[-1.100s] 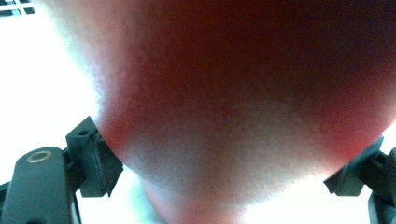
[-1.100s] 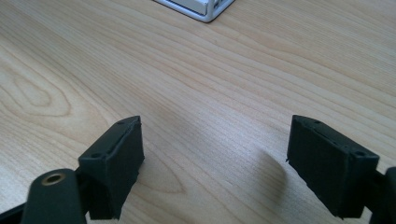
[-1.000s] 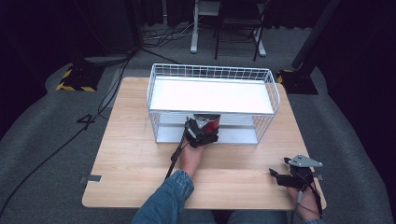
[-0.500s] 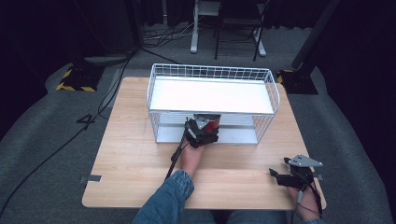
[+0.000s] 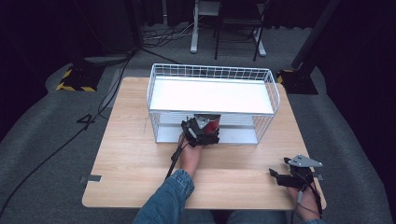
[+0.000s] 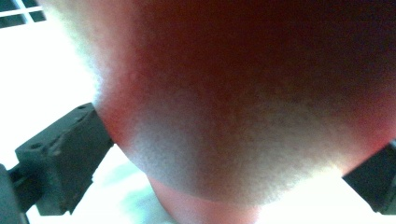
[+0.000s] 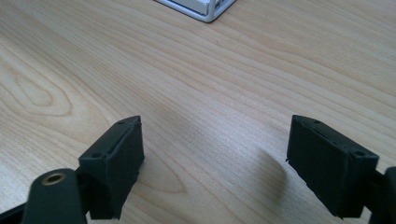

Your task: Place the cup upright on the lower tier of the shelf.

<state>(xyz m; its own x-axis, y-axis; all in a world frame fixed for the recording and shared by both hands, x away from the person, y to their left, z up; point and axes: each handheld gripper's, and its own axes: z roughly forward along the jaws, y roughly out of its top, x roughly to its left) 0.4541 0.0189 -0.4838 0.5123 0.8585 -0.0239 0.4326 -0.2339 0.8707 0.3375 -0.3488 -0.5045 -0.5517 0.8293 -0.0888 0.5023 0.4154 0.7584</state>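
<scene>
High view: red object [image 5: 214, 124] in wire rack [image 5: 159, 126]

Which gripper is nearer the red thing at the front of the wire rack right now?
Left. The left gripper is at the wire rack front, its jaws just opened, either side of the red thing. The right gripper rests open at the table's near right corner, well away.

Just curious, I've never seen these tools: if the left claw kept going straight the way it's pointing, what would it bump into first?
Almost at once, the red rounded object: it already sits between the left claw's jaws, which have just been opening, at the front of the white wire rack. Whether they touch it is unclear.
</scene>
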